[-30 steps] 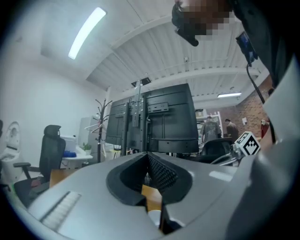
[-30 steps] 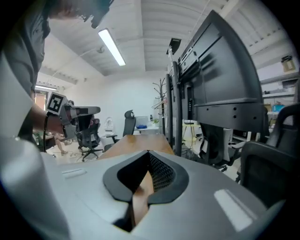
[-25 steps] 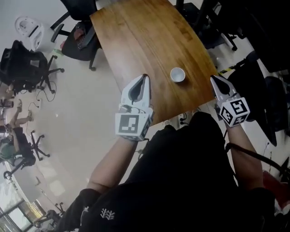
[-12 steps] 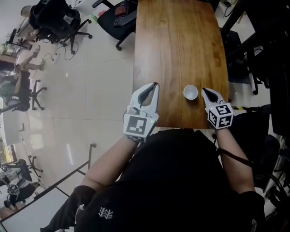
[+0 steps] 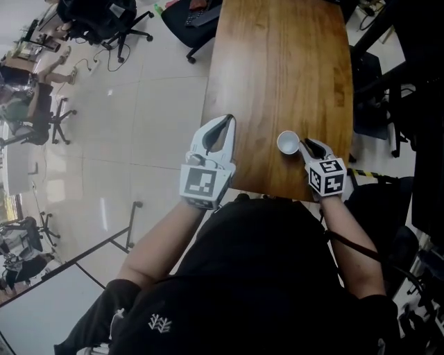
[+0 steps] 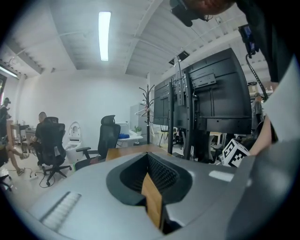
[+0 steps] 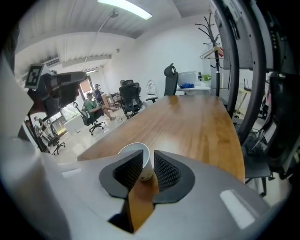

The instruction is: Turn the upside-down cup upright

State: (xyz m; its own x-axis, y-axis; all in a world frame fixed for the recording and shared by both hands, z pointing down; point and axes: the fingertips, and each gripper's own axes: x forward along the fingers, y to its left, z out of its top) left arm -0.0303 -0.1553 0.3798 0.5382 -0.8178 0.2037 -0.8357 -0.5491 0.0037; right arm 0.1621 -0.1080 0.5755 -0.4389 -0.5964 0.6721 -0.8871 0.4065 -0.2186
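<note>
A small white paper cup [image 5: 288, 142] stands near the front right of the long wooden table [image 5: 277, 69]. In the right gripper view the cup [image 7: 136, 158] shows a wide round end on top and narrows downward. My right gripper [image 5: 305, 144] points down at it from the right, with the tips right beside the cup. Its jaws are opening, and the cup shows through the narrow gap of the right gripper [image 7: 146, 158] just beyond the tips, not pressed by them. My left gripper [image 5: 227, 120] hangs shut and empty over the table's left front edge, pointing nearly level [image 6: 148, 155].
Black office chairs [image 5: 104, 17] stand on the pale floor to the left, where a person [image 5: 28, 104] sits. Dark screen stands [image 5: 388, 90] line the table's right side. A coat rack [image 7: 213, 37] stands beyond the table's far end.
My right gripper has dropped and moved in from the table's right edge to the cup's side, and its jaws have parted a little. The left gripper has barely shifted.
</note>
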